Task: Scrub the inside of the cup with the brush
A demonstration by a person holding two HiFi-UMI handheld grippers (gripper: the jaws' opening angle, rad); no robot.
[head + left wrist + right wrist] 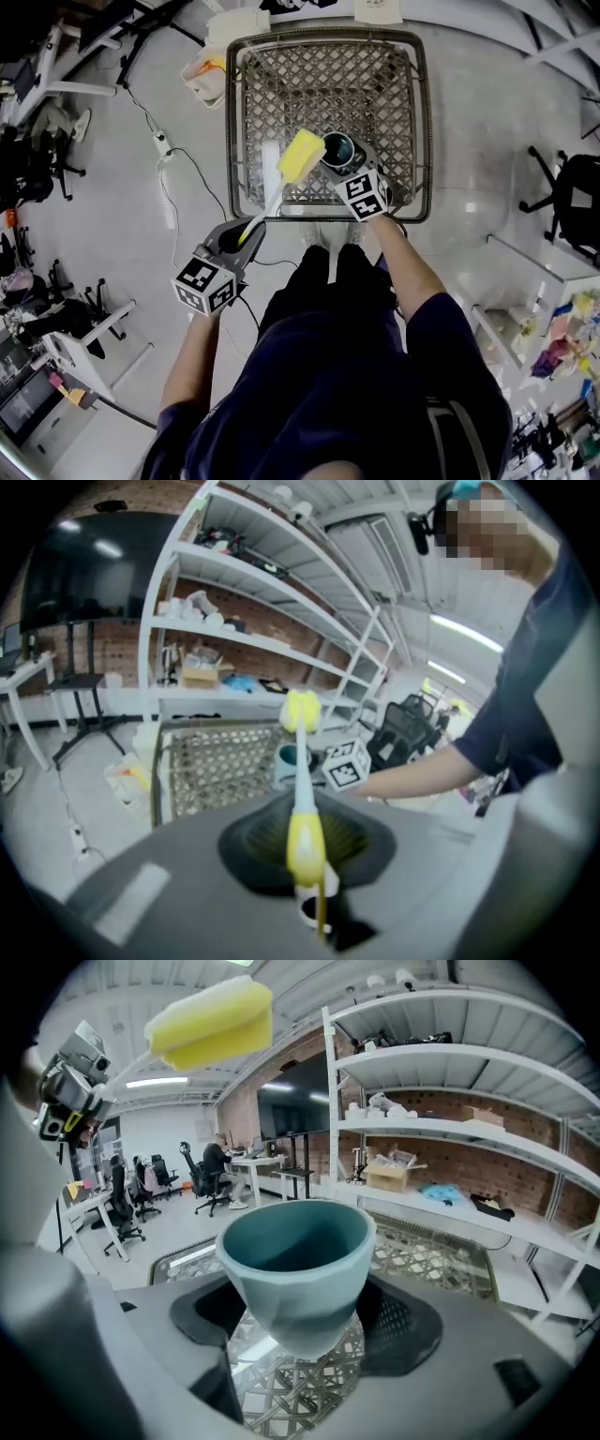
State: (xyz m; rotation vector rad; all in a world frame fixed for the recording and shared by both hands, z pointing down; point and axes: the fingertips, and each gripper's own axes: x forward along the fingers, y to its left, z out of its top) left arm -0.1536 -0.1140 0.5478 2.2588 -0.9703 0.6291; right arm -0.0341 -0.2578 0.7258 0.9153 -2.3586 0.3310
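Observation:
A teal cup [298, 1265] sits upright between the jaws of my right gripper [300, 1321], which is shut on it; in the head view the cup [337, 150] hangs over the wire basket [246, 131]. My left gripper [236, 241] is shut on the yellow handle of a brush [306, 841]. Its white stem rises to a yellow sponge head [302, 156] just left of the cup's rim. In the right gripper view the sponge head [212, 1022] hovers above and left of the cup, outside it.
The grey metal wire basket stands on a round white table [469, 122]. A white strip [271, 169] lies inside the basket. A small tray [204, 75] with orange items sits left of the basket. White shelving [469, 1119] and office chairs [562, 192] surround the area.

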